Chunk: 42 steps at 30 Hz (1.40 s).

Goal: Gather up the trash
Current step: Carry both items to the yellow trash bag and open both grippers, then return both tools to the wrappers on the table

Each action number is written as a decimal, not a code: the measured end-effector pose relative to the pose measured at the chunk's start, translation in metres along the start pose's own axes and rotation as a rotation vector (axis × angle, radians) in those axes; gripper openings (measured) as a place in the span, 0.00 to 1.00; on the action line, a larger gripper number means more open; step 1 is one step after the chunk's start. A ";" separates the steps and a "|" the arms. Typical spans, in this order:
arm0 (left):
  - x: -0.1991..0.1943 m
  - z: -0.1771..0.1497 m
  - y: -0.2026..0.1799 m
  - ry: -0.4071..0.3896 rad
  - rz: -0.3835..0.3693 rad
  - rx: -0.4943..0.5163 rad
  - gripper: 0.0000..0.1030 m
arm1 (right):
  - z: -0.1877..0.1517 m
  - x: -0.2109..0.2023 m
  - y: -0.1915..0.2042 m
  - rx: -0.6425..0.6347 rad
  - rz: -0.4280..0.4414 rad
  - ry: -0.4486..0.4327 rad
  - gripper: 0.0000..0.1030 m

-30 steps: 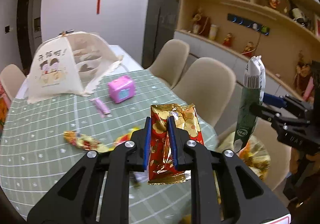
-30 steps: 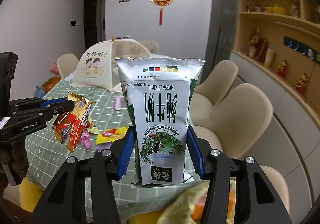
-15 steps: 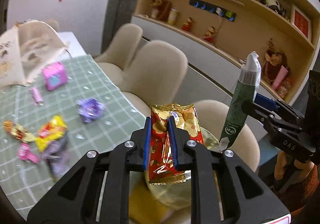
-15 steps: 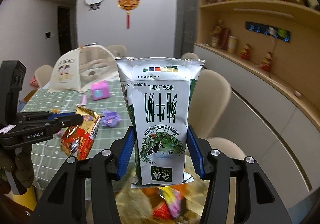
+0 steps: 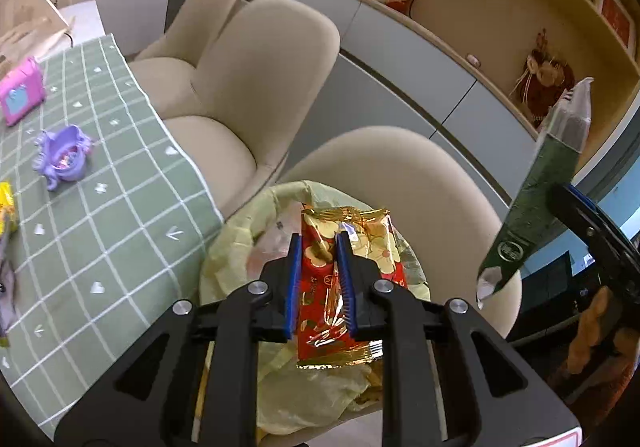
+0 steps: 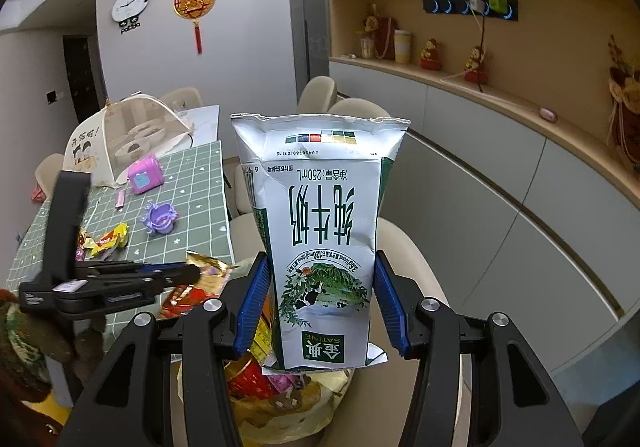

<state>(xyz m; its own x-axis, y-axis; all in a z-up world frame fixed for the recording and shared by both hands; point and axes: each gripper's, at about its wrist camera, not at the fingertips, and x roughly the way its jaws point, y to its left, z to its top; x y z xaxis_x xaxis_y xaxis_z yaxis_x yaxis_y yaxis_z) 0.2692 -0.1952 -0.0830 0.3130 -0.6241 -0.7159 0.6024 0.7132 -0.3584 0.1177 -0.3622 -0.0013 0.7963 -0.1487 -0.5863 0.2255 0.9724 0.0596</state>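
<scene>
The left gripper (image 5: 318, 283) tilts down over the yellow trash bag (image 5: 240, 247), clamped on a red-and-gold wrapper (image 5: 344, 247). Just right of the bag, the right gripper (image 6: 322, 307) points level, squeezing an upside-down milk carton (image 6: 320, 239) above the bag's rim.
</scene>
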 end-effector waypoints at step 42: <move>-0.141 -0.063 0.206 -0.088 0.285 -0.313 0.50 | -0.070 0.151 0.055 0.037 0.054 0.386 0.57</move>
<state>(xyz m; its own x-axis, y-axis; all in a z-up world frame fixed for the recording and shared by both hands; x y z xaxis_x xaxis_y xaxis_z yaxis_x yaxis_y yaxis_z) 0.3031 0.0597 -0.0938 0.5042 -0.4034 -0.7636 0.2357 0.9149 -0.3277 0.2107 -0.3188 -0.1432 0.5395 -0.0124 -0.8419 0.2148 0.9688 0.1234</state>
